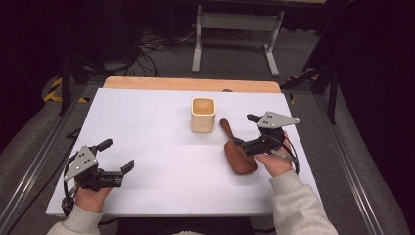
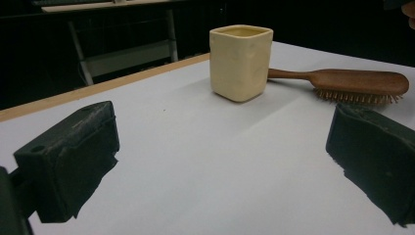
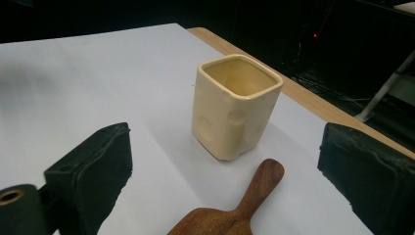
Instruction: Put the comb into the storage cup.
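A cream square cup (image 1: pixel 203 115) stands upright and empty at the middle of the white table (image 1: pixel 147 122). Just right of it a brown wooden hairbrush (image 1: pixel 237 149) lies bristles down, its handle pointing at the cup. My right gripper (image 1: pixel 245 130) hovers open over the handle without touching it. In the right gripper view the cup (image 3: pixel 235 105) and the brush handle (image 3: pixel 244 205) lie between the wide jaws of the right gripper (image 3: pixel 225 181). My left gripper (image 1: pixel 117 155) is open and empty near the front left. The left gripper view takes in the cup (image 2: pixel 241 62) and the brush (image 2: pixel 342 81).
A bare wooden strip (image 1: pixel 191 84) runs along the table's far edge. Beyond it a grey metal stand (image 1: pixel 237 29) and cables sit on the floor. Metal rails (image 1: pixel 29 171) flank both sides of the table.
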Motion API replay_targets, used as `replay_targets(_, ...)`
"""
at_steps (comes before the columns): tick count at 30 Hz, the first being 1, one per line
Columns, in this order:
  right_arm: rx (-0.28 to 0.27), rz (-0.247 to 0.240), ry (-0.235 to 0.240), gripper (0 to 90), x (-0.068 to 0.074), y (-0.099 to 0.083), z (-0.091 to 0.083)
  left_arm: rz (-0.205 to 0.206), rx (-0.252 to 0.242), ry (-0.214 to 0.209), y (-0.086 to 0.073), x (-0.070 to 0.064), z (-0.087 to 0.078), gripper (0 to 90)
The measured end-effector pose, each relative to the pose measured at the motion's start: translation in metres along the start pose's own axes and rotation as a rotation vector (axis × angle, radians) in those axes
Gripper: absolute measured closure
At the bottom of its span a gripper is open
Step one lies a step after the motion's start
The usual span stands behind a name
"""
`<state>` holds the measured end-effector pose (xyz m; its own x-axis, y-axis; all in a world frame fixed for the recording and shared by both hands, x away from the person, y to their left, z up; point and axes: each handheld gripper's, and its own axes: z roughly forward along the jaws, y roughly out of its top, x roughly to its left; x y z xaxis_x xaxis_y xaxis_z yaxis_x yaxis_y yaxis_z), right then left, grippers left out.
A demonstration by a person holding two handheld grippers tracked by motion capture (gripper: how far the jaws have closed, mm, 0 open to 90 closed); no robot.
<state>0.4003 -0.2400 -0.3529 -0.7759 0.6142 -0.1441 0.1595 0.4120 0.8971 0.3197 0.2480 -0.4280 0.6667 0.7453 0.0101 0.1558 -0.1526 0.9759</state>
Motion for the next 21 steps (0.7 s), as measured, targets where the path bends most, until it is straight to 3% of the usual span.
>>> replay_targets(21, 0.033, 0.005, 0.026, 8.7, -0.023, 0.018, 0.025, 0.0, 0.006, -0.003, -0.001, 0.001, 0.001, 0.1)
